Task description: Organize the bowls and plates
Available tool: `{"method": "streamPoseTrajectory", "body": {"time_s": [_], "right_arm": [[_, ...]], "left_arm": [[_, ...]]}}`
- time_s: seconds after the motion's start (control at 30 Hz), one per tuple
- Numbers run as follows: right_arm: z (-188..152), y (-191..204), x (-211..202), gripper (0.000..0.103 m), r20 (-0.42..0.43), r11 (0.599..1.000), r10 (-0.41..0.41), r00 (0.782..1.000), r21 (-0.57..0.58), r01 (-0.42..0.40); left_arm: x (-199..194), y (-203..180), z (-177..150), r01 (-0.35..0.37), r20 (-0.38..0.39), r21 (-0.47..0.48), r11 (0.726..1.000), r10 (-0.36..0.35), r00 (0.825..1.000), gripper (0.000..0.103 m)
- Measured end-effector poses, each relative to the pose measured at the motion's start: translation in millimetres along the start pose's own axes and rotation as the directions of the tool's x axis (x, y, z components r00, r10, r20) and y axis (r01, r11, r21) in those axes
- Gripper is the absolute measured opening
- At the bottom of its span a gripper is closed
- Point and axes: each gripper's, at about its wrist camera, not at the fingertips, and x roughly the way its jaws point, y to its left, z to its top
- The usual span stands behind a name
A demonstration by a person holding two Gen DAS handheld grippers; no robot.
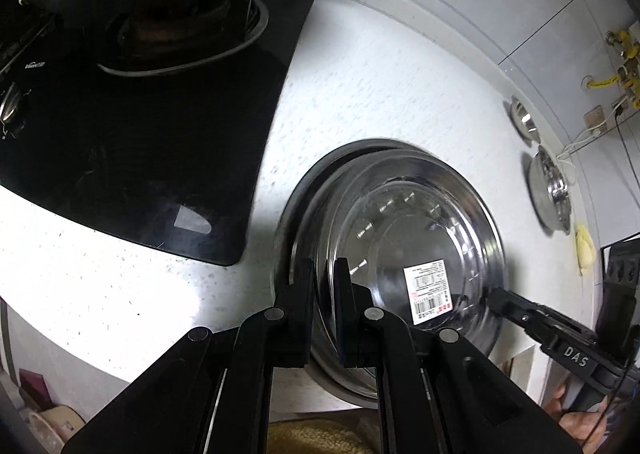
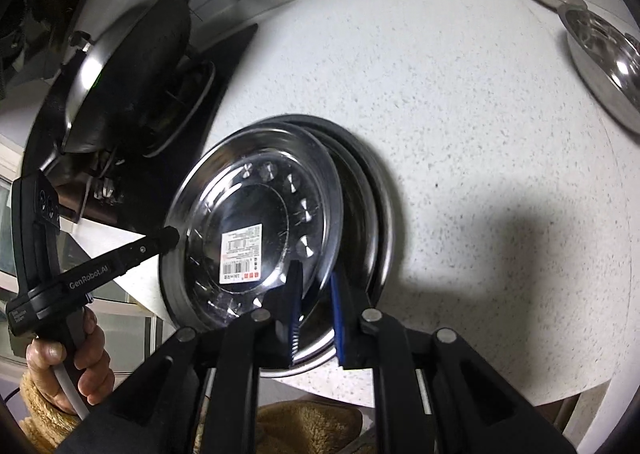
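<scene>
1. The speckled white worktop (image 2: 460, 102) carries everything; the black hob (image 1: 140, 158) with a wok (image 2: 132, 66) sits at its far left, well apart from your load.
2. You hold a stack of steel plates (image 1: 486, 238) with a clear glass bowl (image 2: 264, 222) nested on top, its barcode label (image 1: 427, 290) facing up. The stack sits tilted just above or on the worktop's near edge; which, I cannot tell.
3. Your left hand-held gripper (image 1: 325, 274) is clamped on the stack's left rim, and your right hand-held gripper (image 2: 316, 278) is closed on the opposite rim. The stack lies straight ahead between the 2, so both are equally near.
4. The coming move likely turns on this: 2 more steel dishes (image 2: 600, 50) lie far right near the back wall, so the right hand-held gripper is the nearer one to them.
5. The right wrist view shows your left hand (image 2: 72, 362) on its handle and the wok's rim; the left wrist view shows the hob's knob (image 1: 11, 104) and yellow wall fittings (image 1: 620, 62) instead.
</scene>
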Motion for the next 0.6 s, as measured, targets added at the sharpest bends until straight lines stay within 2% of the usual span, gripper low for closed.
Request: {"method": "streamPoseTrajectory", "body": {"time_s": [0.37,0.43,0.6], "right_arm": [[-10,6,6,0.012,0.002,0.998,-0.063,0.998,-0.002,0.063],[-11,7,4,0.015,0.004,0.997,-0.075,0.997,-0.014,0.075],[-9,13,3,0.015,0.009,0.993,-0.108,0.994,-0.038,0.109]], "left_arm": [[-17,10,-2,0.025,0.04,0.013,1.0,-0.026,0.999,0.006],[-20,11,-2,0.021,0.05,0.014,1.0,-0.022,0.998,0.006],[-30,15,-2,0.012,0.07,-0.001,1.0,-0.012,0.997,0.006]]}}
